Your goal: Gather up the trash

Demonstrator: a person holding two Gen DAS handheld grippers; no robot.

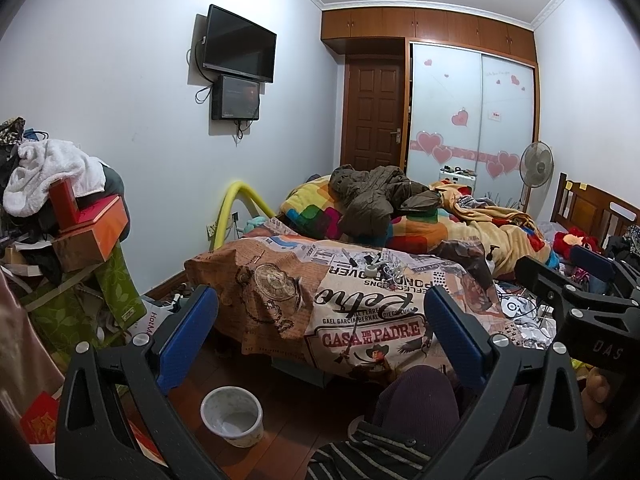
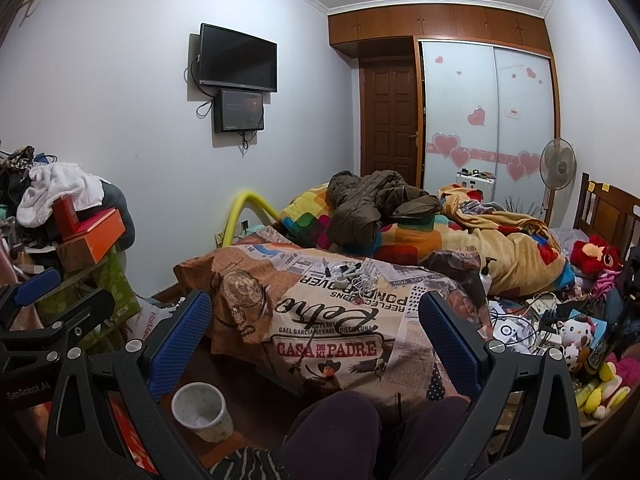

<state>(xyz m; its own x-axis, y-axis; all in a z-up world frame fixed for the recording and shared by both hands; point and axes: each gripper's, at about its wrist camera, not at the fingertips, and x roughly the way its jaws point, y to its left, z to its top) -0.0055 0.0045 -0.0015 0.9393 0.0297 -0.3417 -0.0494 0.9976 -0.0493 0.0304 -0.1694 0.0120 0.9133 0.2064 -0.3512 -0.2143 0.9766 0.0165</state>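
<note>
A small white marbled trash bin (image 1: 233, 415) stands empty on the wooden floor below my left gripper (image 1: 320, 340); it also shows in the right wrist view (image 2: 202, 411). Both grippers are open and empty, held above the person's knees and facing the bed. My right gripper (image 2: 314, 344) also appears at the right edge of the left wrist view (image 1: 576, 280). Small loose items (image 1: 378, 266) lie on the printed bedcover (image 1: 360, 320); in the right wrist view these items (image 2: 350, 274) look like markers, cables and small white bits.
A heap of boxes and clothes (image 1: 68, 216) stands at the left. The bed holds a brown jacket (image 2: 372, 204), colourful blankets, a pump bottle (image 2: 486, 276), cables and plush toys (image 2: 576, 336). A fan (image 2: 558, 170), wardrobe and door are at the back.
</note>
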